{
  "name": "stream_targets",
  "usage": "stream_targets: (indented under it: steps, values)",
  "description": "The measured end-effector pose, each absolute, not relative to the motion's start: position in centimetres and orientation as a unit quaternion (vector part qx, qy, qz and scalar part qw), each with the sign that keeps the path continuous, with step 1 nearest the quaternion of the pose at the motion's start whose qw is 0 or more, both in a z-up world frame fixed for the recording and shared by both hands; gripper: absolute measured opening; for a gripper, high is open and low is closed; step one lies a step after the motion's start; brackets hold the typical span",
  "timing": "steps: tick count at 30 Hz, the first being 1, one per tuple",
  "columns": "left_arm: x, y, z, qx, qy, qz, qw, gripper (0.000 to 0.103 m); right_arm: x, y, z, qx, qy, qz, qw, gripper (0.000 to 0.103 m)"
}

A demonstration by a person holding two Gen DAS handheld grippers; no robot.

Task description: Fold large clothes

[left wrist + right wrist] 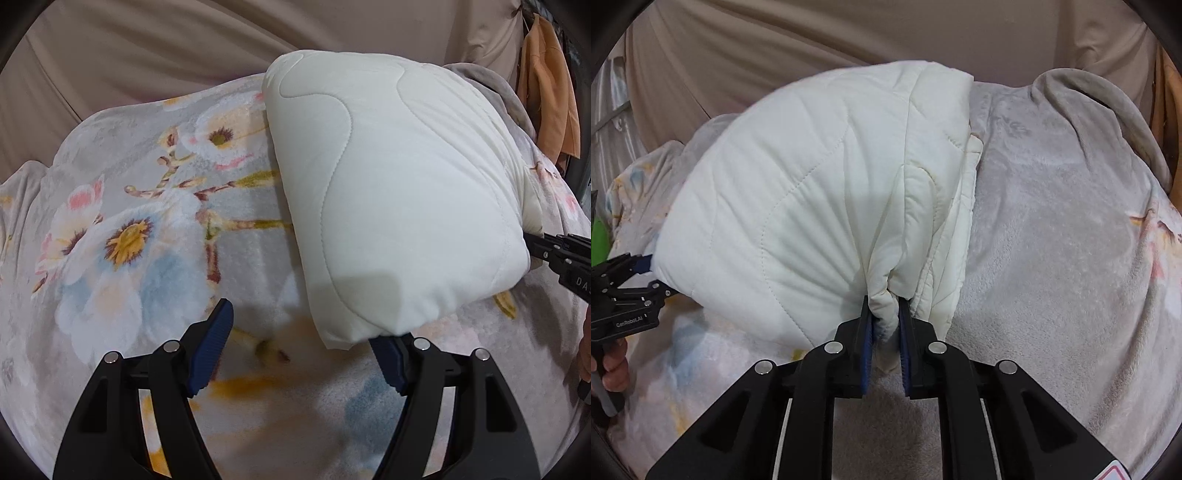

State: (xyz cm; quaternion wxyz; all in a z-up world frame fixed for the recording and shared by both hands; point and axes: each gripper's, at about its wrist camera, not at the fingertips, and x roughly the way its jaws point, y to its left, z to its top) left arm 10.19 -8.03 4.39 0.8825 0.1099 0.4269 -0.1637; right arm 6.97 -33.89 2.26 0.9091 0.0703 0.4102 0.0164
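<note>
Gripping a bunched edge of the folded white quilted coat (820, 192) on the floral blanket (122, 229), the right tongs (885, 332) are clamped shut, while the left tongs (301, 349) gape wide, empty, at its near corner.

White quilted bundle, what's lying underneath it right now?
The white quilted bundle rests on a floral fleece blanket, whose plain grey side shows alongside. Whatever lies beneath the blanket is covered and cannot be seen.
</note>
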Motion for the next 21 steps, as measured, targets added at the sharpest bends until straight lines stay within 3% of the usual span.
stream_targets:
  steps: [8,14,21]
  values:
    - [6.7,-6.2,11.1,0.089,0.36,-0.189,0.909,0.071,5.7,-36.9,8.7,0.157,0.361,0.023,0.919,0.028]
    - [9.3,-9.1,14.6,0.091,0.314,-0.183,0.927,0.074,10.0,-36.2,10.9,0.142,0.354,-0.015,0.924,0.029]
    - [13.7,-13.3,12.3,0.105,0.332,-0.165,0.923,0.073,14.5,-34.7,9.3,0.098,0.367,-0.037,0.925,0.023]
